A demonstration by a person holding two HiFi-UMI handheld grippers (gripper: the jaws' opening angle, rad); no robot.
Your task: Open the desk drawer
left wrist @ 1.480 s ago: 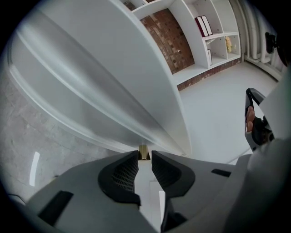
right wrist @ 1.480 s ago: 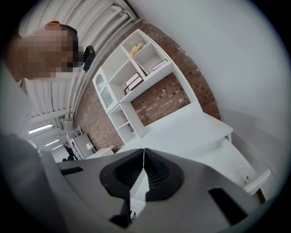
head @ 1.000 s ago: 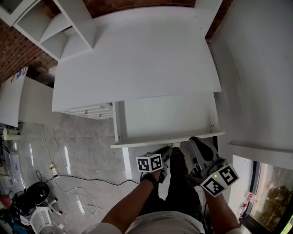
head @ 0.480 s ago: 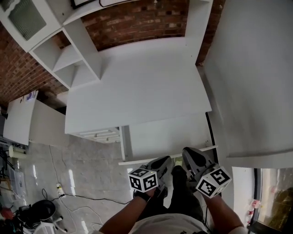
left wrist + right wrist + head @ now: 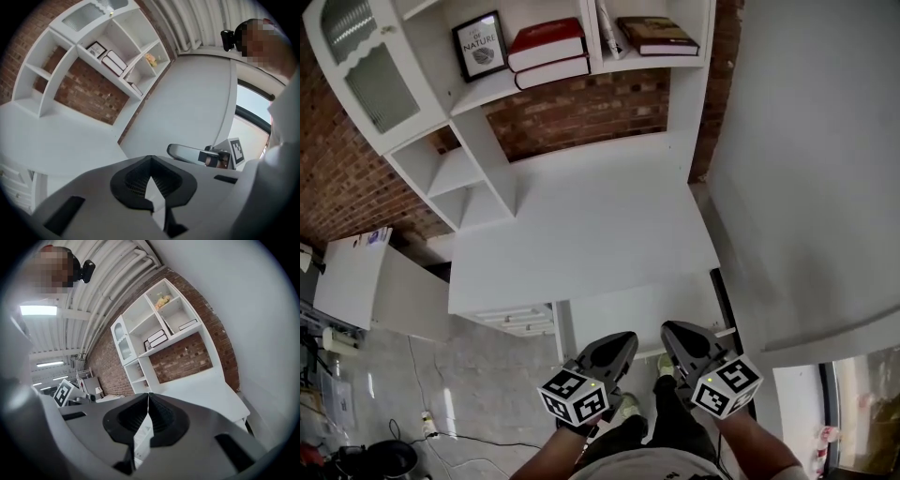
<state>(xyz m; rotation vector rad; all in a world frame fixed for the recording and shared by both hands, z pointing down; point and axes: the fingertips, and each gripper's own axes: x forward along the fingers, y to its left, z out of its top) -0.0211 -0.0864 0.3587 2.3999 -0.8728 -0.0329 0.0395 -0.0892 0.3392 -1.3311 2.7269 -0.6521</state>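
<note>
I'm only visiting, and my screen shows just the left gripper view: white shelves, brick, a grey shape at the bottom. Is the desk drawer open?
Observer: Yes. The head view shows the desk drawer pulled out from under the desktop.
Operator: Is the other tool gripping it?
Observer: No. The right gripper view shows the right hand-held gripper with its jaws together and nothing between them.
Operator: And what's stored up top?
Observer: The head view shows two stacked books with red covers, beside a framed print.
</note>
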